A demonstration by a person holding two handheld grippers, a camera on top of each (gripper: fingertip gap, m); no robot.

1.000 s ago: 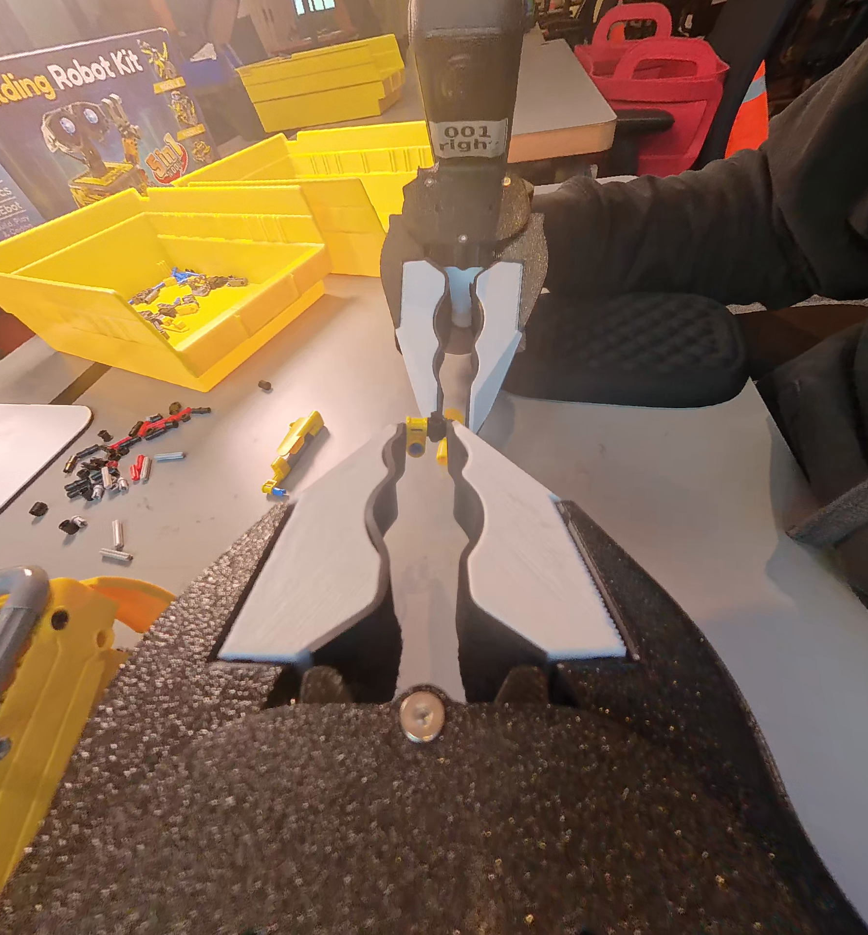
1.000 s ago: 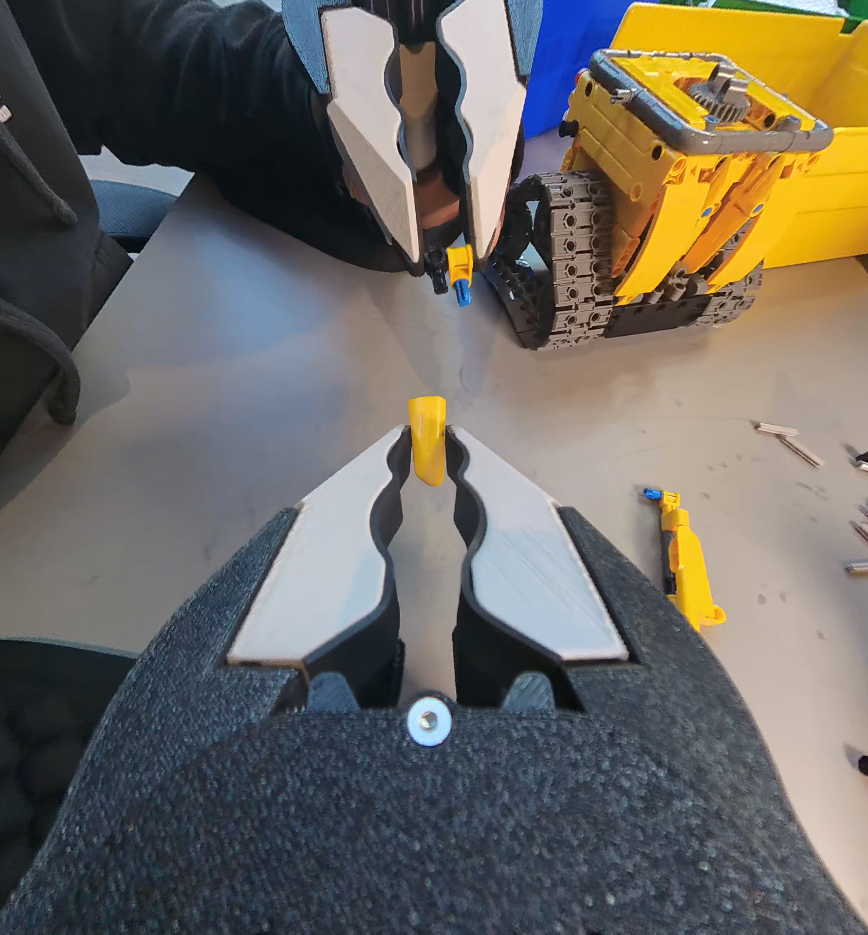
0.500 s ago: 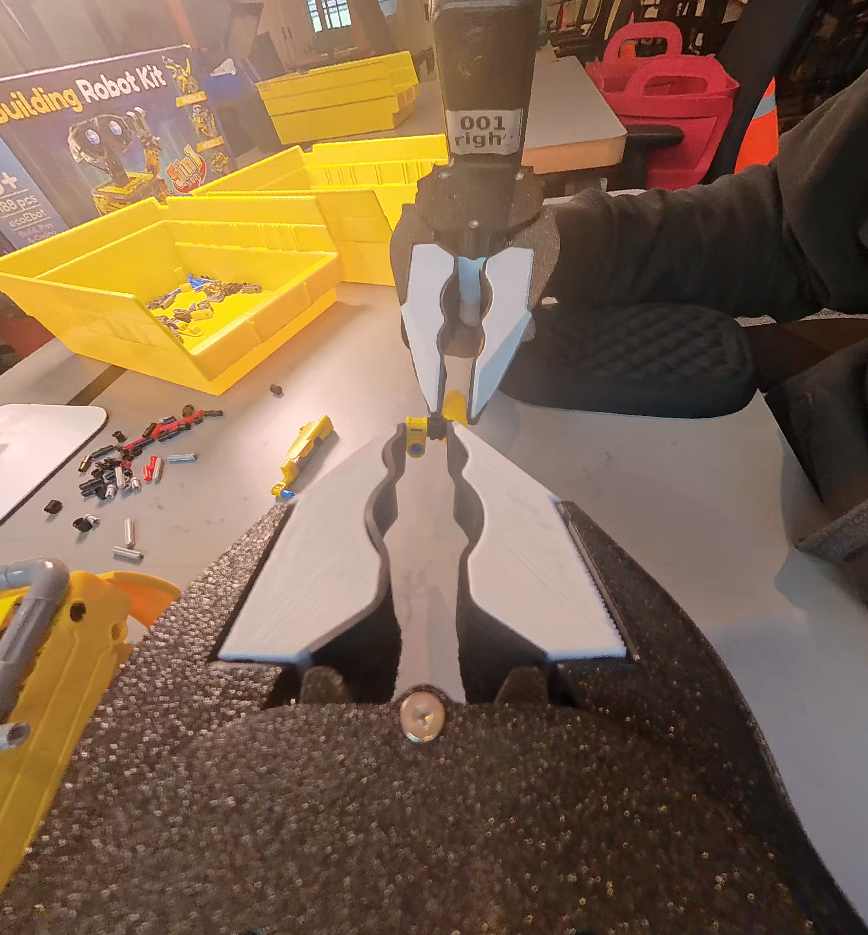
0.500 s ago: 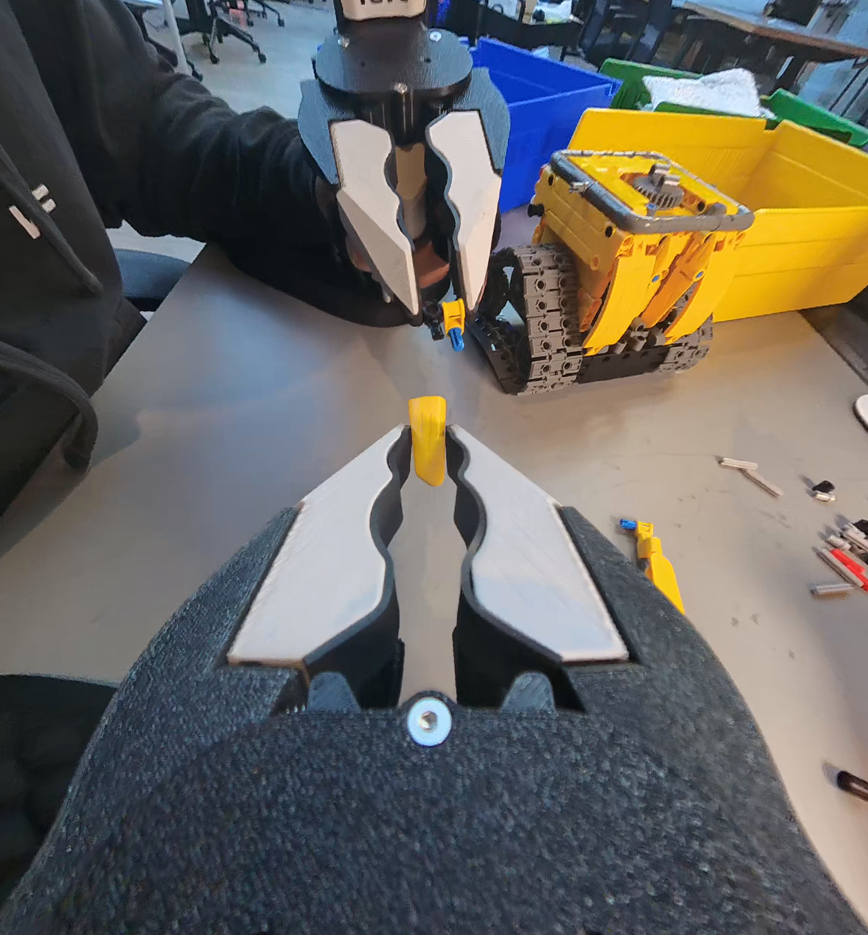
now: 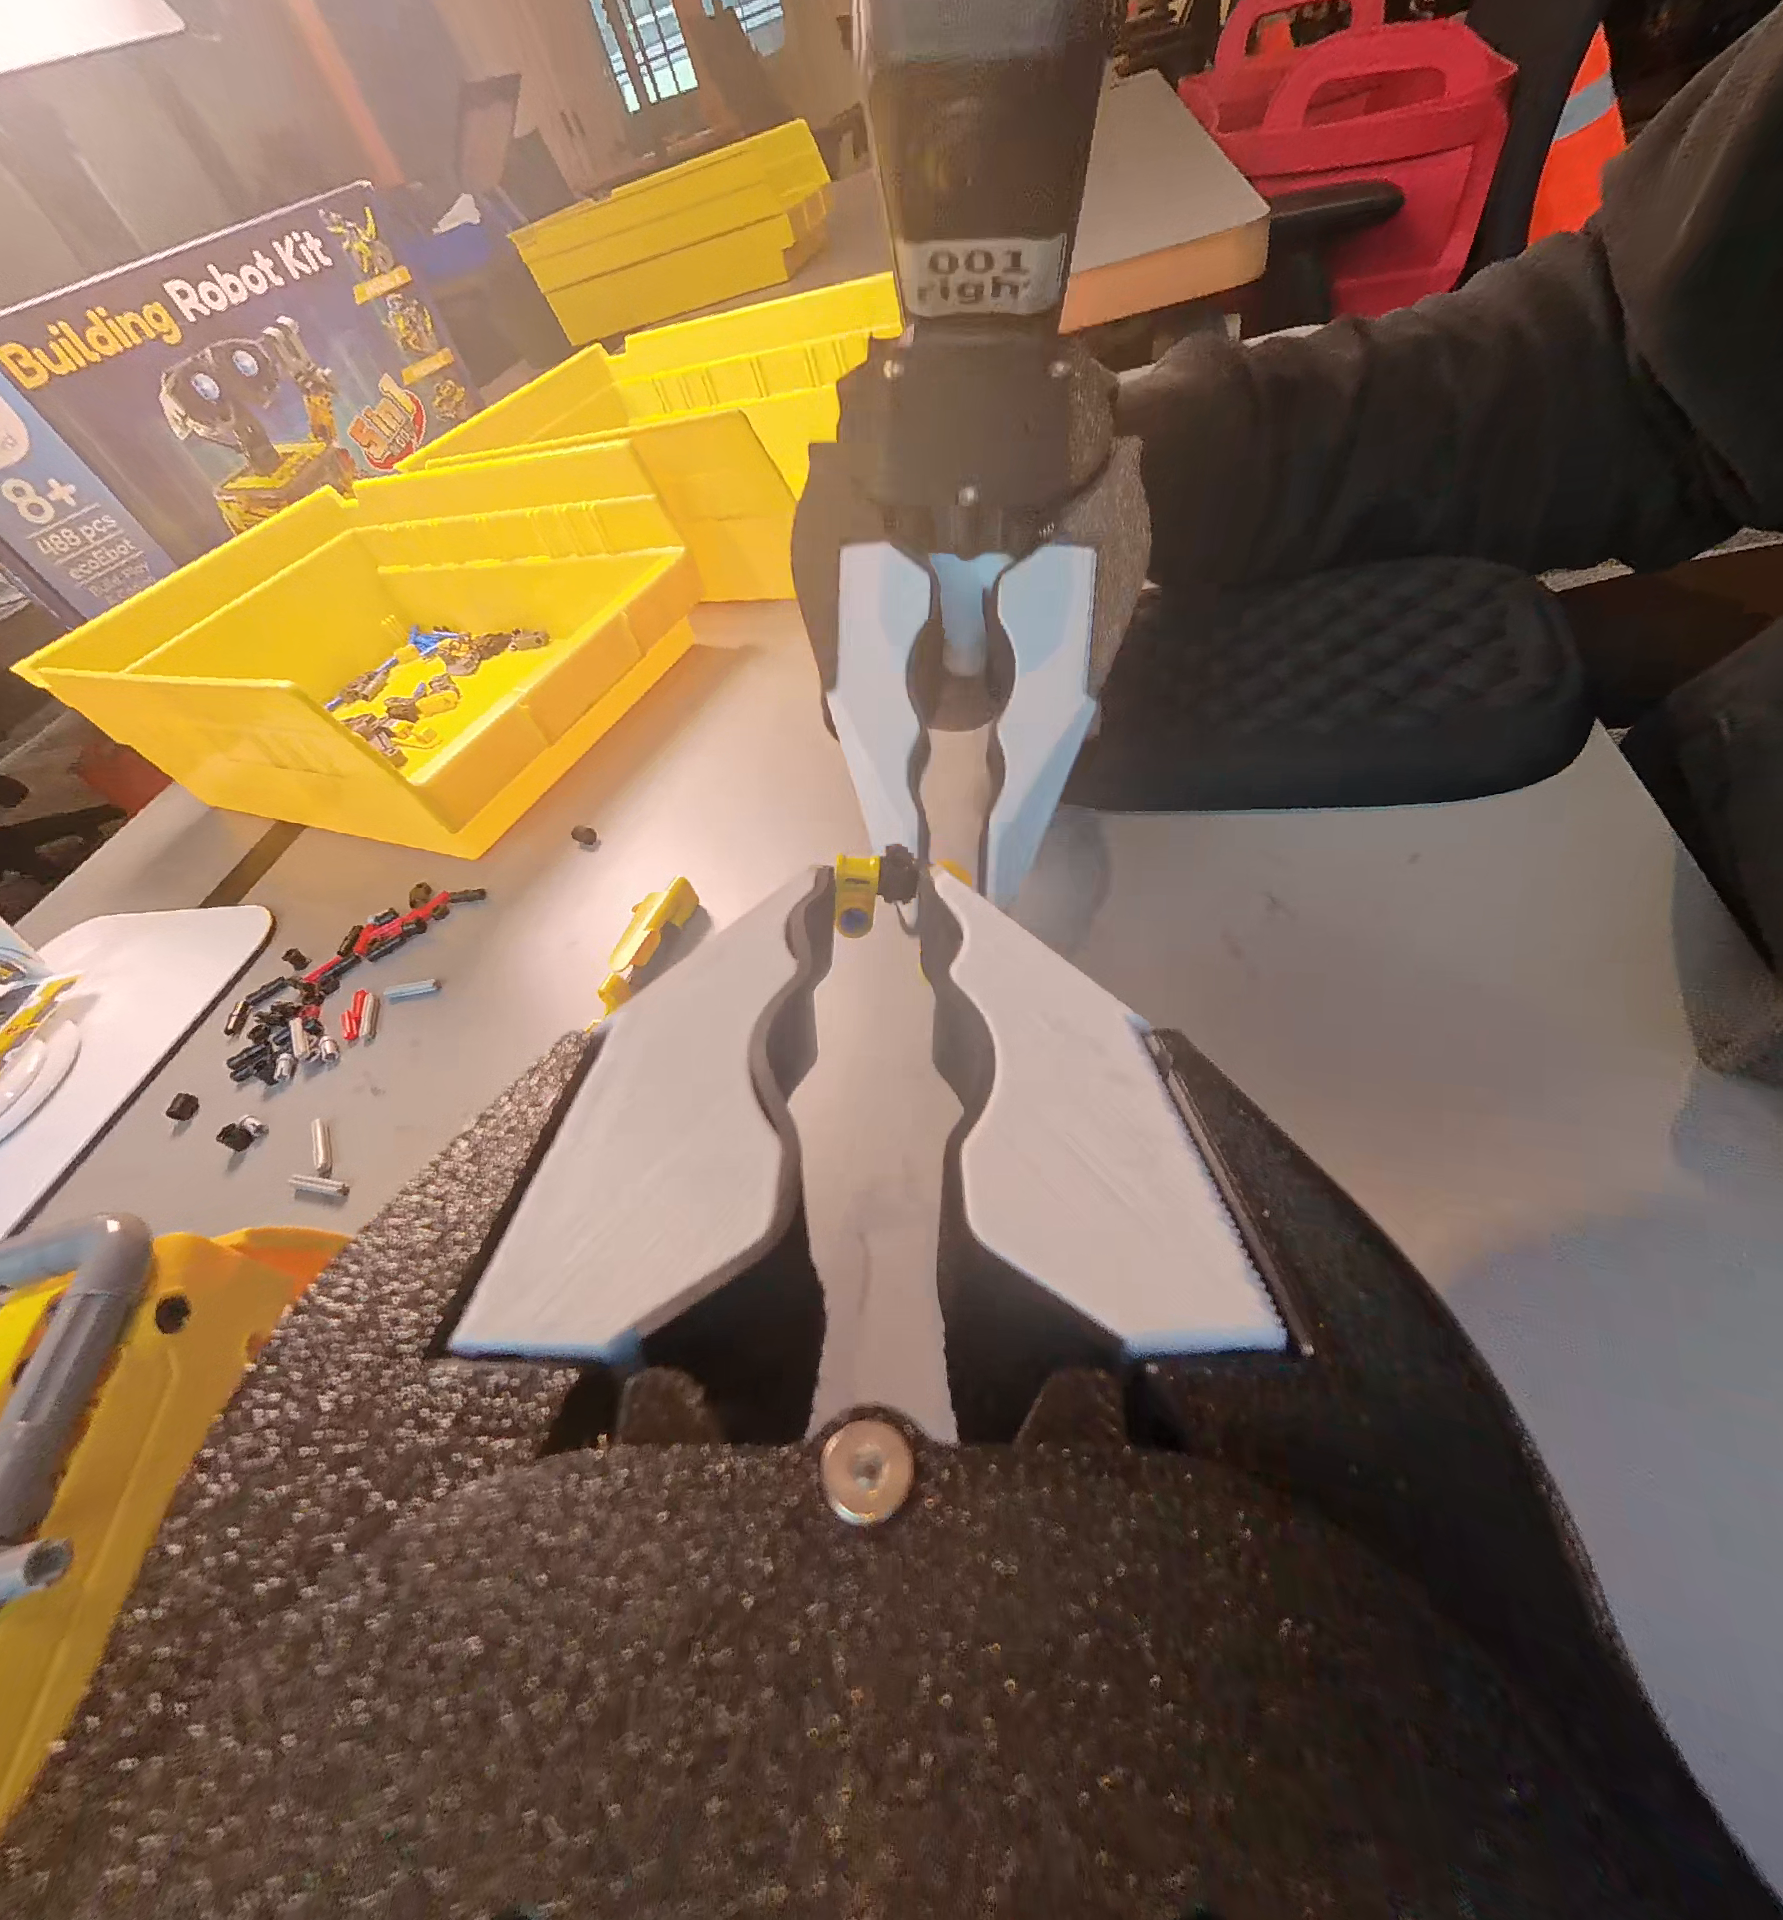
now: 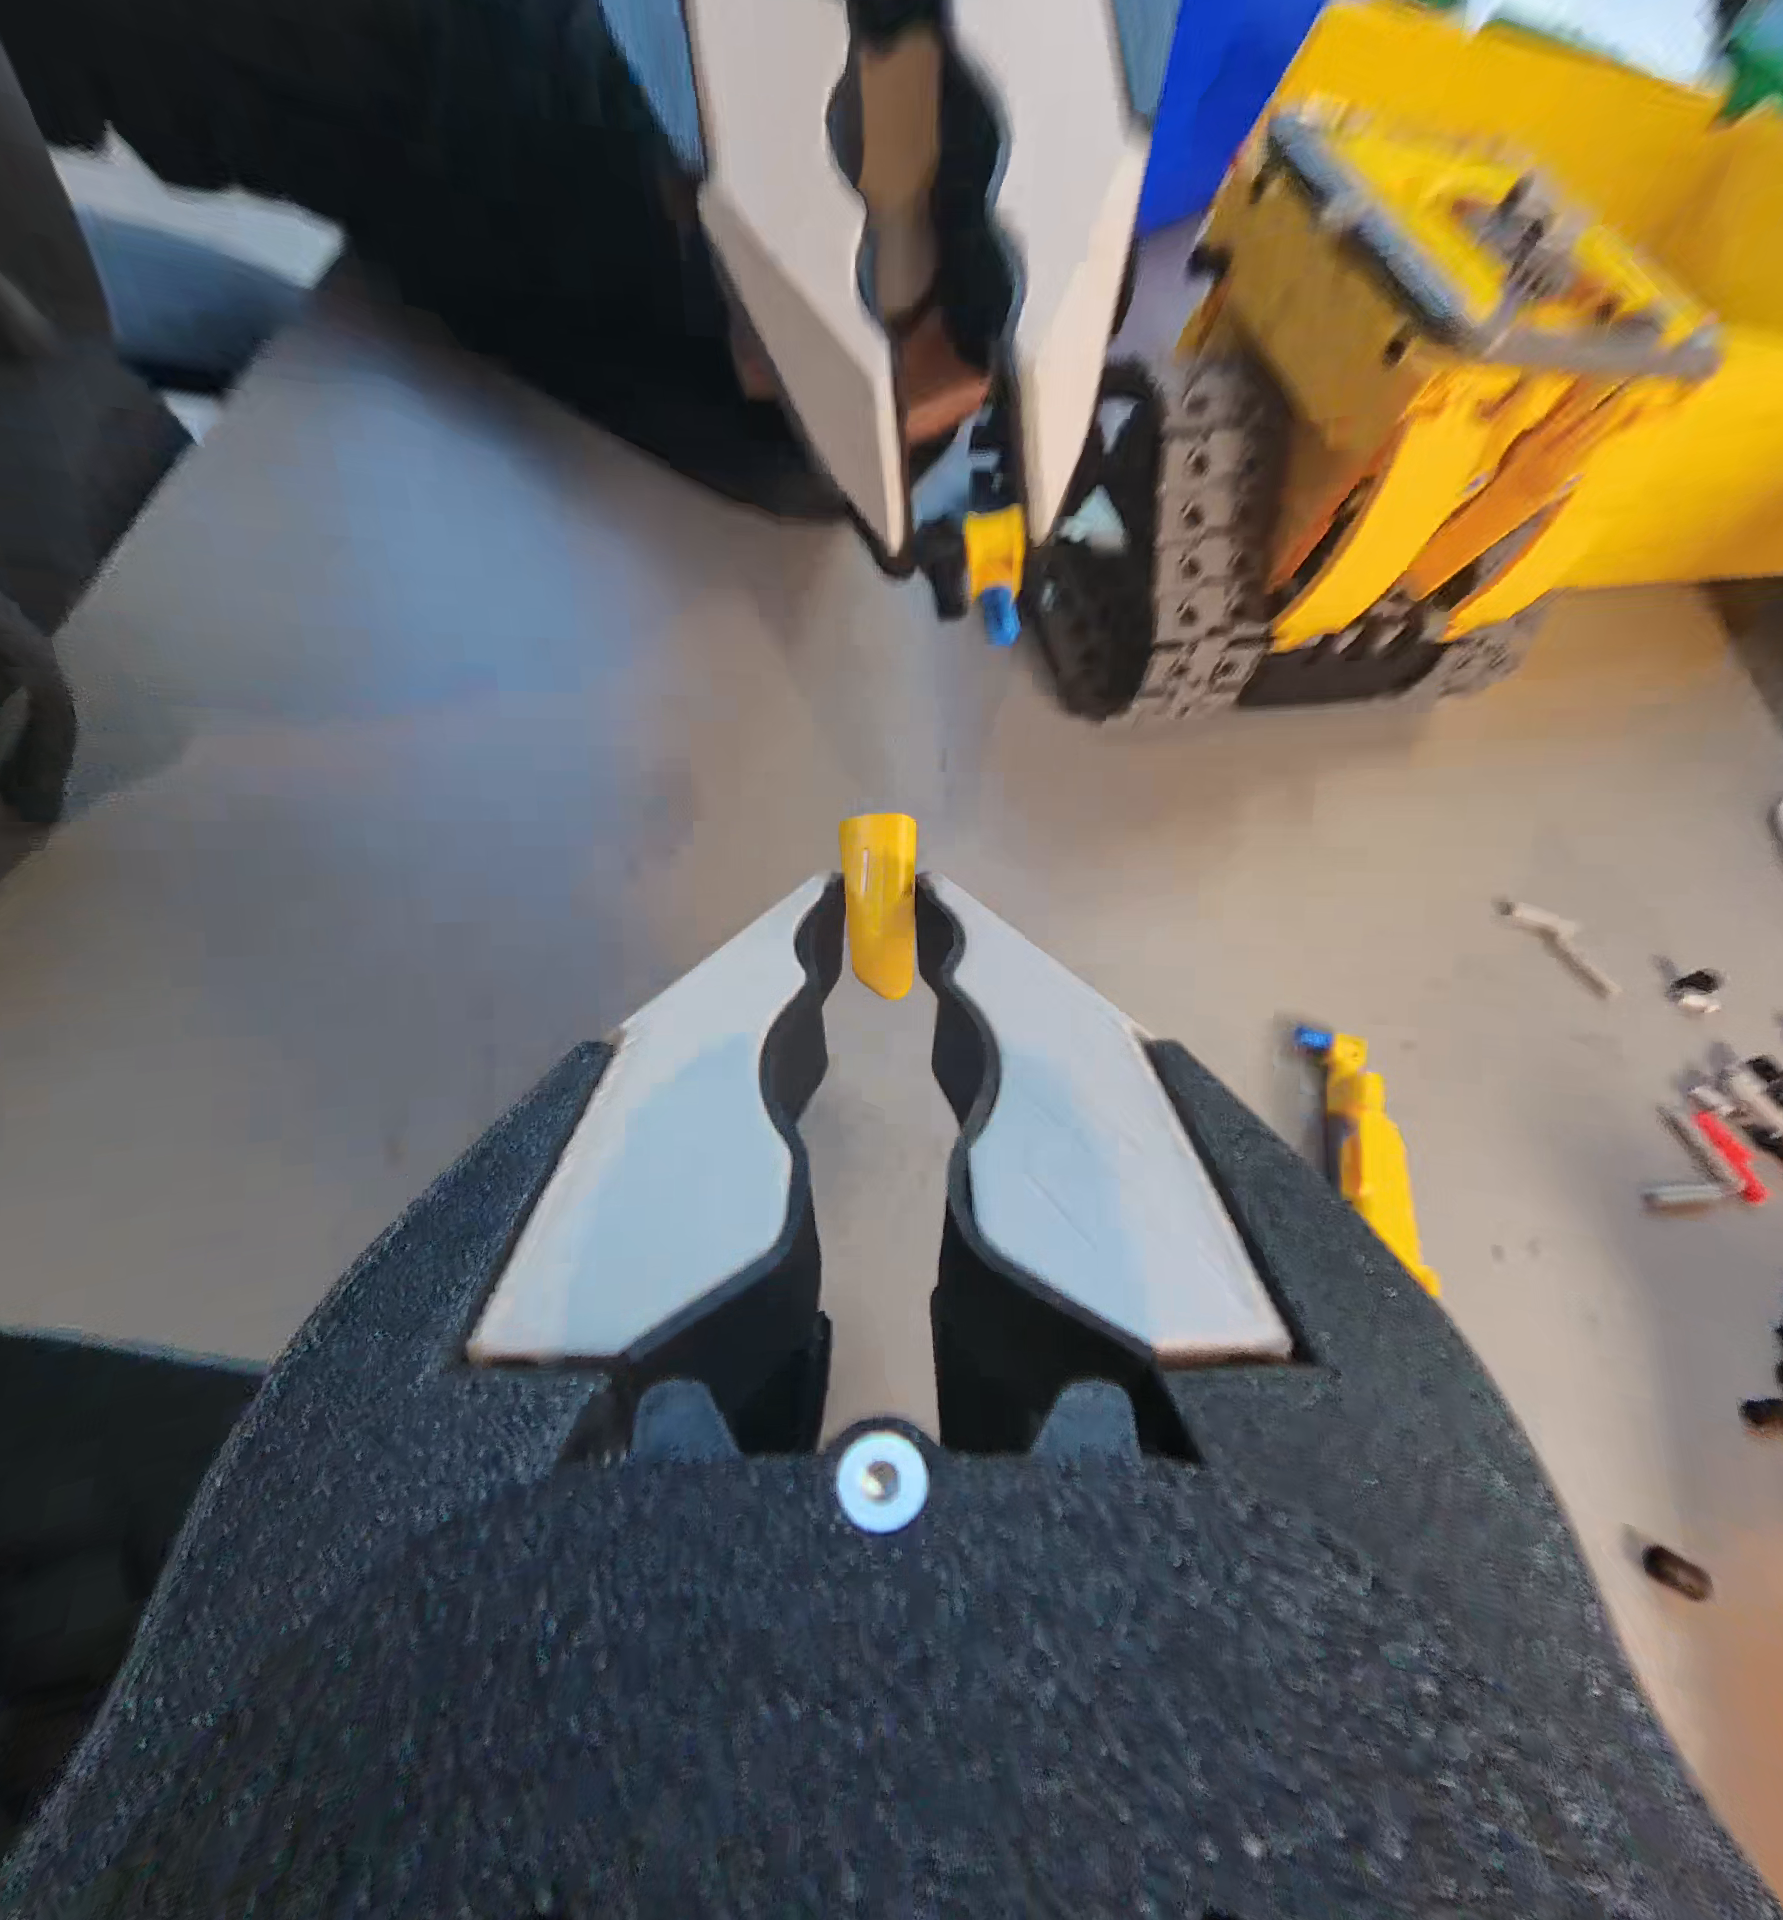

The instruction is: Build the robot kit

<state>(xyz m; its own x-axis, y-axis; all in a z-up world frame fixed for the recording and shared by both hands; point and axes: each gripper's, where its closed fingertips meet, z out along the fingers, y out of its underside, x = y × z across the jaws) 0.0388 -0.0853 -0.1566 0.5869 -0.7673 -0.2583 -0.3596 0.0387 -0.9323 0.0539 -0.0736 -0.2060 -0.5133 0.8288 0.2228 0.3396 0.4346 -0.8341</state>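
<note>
Right wrist view was partly blurred, yet the grey table filled most of the frame, with a yellow tracked brick vehicle standing at the upper right, in front of a yellow bin wall. Left wrist view showed the same table with an open yellow bin at the upper left holding small parts, and a printed kit box behind it. A dark sleeve came in from the upper right.

The right gripper sat at centre frame, jaws clenched on a yellow curved piece that stuck out past the fingertips. In the left wrist view this gripper pointed down from the top centre.

The left gripper at centre frame was closed on a small yellow connector with a black pin at its side; in the right wrist view it hung from the top centre, the connector showing a blue end below. The two grippers' tips stood near each other.

A yellow assembly lay at the right of the frame, and loose black and red pins lay scattered at the left of the left wrist view.
</note>
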